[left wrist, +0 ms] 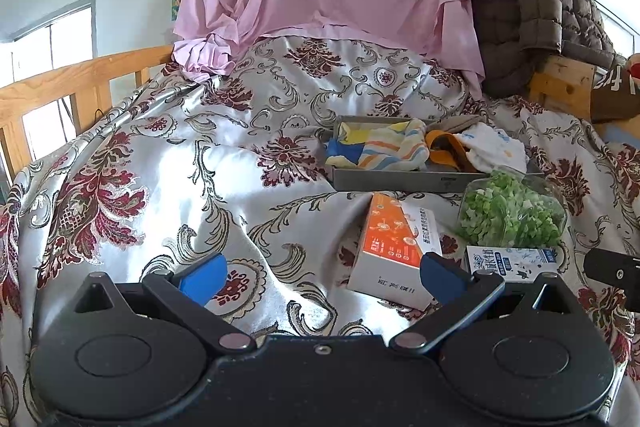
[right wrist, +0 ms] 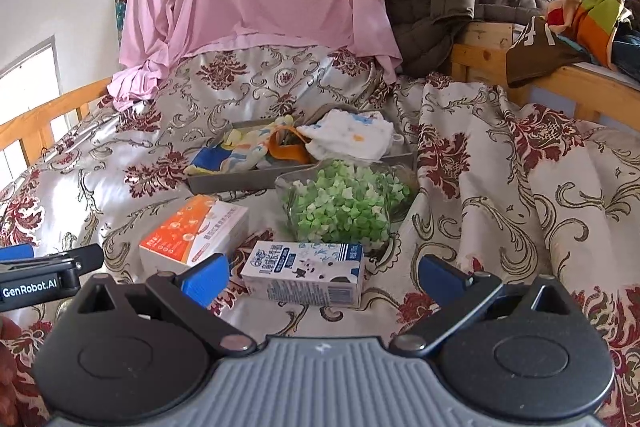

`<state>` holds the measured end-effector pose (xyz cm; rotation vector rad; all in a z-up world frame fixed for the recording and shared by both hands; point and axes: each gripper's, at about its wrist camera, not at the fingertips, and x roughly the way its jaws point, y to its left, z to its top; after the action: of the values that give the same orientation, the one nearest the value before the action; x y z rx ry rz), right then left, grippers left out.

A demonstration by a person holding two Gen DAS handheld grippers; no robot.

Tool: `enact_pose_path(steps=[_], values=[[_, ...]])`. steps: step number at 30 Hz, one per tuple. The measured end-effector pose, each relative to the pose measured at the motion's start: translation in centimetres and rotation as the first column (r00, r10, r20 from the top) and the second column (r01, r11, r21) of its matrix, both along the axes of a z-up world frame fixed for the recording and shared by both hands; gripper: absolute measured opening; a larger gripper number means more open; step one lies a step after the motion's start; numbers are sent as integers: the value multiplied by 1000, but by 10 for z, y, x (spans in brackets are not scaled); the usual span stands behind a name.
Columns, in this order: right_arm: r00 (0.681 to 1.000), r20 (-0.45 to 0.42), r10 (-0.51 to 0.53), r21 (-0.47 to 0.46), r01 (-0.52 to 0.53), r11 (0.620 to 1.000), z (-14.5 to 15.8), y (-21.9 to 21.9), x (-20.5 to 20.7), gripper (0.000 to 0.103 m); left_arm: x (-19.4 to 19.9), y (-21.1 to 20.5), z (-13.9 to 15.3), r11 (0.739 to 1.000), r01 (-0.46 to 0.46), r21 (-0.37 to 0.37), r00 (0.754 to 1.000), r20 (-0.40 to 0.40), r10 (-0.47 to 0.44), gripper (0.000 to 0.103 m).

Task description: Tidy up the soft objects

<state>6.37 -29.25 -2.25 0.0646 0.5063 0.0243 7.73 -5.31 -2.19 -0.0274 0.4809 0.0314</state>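
From the left wrist, the left tool (left wrist: 322, 273) hangs over the bed (left wrist: 168, 163) with its blue fingers spread wide and nothing between them. Beyond it, toward the headboard end, a grey tray (left wrist: 400, 179) holds a striped cloth (left wrist: 394, 147) and a white cloth (left wrist: 494, 147).

From the right wrist, the right tool (right wrist: 324, 277) is likewise spread and empty, above a milk carton (right wrist: 304, 273). The tray (right wrist: 240, 179) lies beyond a bag of green pieces (right wrist: 344, 205) and an orange box (right wrist: 194, 231).
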Motion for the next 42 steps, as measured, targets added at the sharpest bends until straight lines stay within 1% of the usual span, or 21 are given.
enact_pose_path(steps=[4,14,22,25,31,42], values=[[1000,-26,11,-5,-11,1000,-2,2,2,103,0,0,-1,1000,0,3,1000,-2,0,102],[998,-58,23,-12,-24,1000,-5,2,6,103,-1,-3,-3,1000,21,6,1000,-5,-21,102],[998,-64,23,-14,-24,1000,-6,2,6,103,-1,-3,-4,1000,21,10,1000,-10,-20,102],[998,-64,23,-14,-24,1000,-6,2,6,103,-1,-3,-4,1000,7,19,1000,-15,-7,102],[998,-65,23,-14,-24,1000,-6,2,6,103,-2,-3,-4,1000,20,-3,999,-26,-20,102],[998,-65,23,-15,-24,1000,-6,3,6,103,-4,-5,-1,1000,28,8,1000,-5,-28,102]])
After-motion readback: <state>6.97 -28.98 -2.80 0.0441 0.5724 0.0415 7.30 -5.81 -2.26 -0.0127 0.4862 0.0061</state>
